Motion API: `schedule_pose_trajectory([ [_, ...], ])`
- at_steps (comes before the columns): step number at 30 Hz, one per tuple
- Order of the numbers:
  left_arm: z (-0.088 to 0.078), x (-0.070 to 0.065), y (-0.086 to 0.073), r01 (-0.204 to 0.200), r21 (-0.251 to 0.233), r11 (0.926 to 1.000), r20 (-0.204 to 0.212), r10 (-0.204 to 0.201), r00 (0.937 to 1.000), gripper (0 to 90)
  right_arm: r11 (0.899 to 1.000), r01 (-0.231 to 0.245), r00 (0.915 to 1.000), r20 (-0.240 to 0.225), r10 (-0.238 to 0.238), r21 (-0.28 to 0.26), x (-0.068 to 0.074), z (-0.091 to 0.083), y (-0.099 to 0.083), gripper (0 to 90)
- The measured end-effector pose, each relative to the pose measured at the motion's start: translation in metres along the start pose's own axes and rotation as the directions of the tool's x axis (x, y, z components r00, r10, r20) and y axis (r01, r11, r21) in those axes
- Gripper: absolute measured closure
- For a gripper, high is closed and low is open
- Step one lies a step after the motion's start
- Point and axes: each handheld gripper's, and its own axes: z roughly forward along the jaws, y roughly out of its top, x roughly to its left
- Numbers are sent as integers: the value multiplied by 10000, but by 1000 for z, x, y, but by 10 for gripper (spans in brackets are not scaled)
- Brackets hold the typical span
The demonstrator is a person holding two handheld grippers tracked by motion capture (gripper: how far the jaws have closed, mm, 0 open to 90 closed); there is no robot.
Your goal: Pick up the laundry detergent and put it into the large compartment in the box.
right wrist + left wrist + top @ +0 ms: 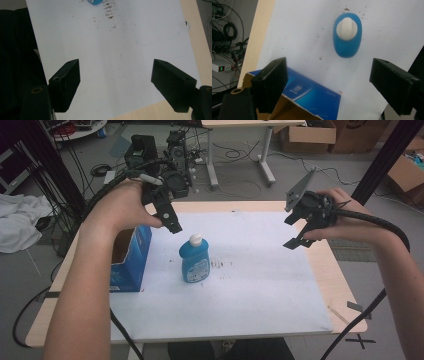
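Matte black left gripper (329,82) (jaws apart) above glossy oval blue bottle (347,35).

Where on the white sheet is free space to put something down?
Free: the wide stretch of white sheet right of the blue bottle, and the strip in front of it. Crowded: the left edge, where the blue box stands beside the bottle.
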Motion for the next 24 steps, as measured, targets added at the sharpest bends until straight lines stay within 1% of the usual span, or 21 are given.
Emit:
schedule_pose_trajectory([
  [5, 7, -2, 6, -105, 11, 9999, 87, 105, 9999, 157, 10000, -27, 10000, -18, 27, 59, 0, 2, -4, 235],
  [9, 15, -5, 10, -141, 40, 9999, 329, 140, 9994, 157, 9999, -121, 9999, -36, 121, 72, 0, 3, -6, 234],
  [10, 15, -5, 10, -141, 40, 9999, 329, 140, 9994, 157, 9999, -121, 9999, -36, 121, 72, 0, 3, -6, 234],
  [12, 22, -7, 12, -158, 77, 9998, 434, 154, 9989, 157, 9998, -164, 9999, -47, 164, 61, 1, 4, -7, 233],
  [13, 22, -7, 12, -158, 77, 9998, 434, 154, 9989, 157, 9998, -164, 9999, -47, 164, 61, 1, 4, -7, 233],
  [14, 26, -9, 13, -189, 125, 9997, 464, 183, 9988, 157, 9999, -139, 9999, -52, 139, 47, 1, 4, -7, 233],
  [16, 29, -10, 14, -203, 163, 9997, 456, 196, 9988, 157, 9999, -155, 9999, -74, 155, 65, 2, 5, -7, 233],
  [19, 33, -11, 14, -160, 188, 9997, 514, 150, 9986, 157, 9999, -96, 9999, -57, 97, 96, 3, 5, -7, 233],
  [22, 41, -11, 16, -63, 269, 9996, 666, 45, 9978, 157, 9999, -87, 9999, -109, 88, 83, 4, 7, -7, 233],
  [24, 45, -12, 17, -95, 305, 9995, 708, 73, 9975, 158, 9999, -49, 9999, -121, 50, 101, 4, 8, -8, 233],
])
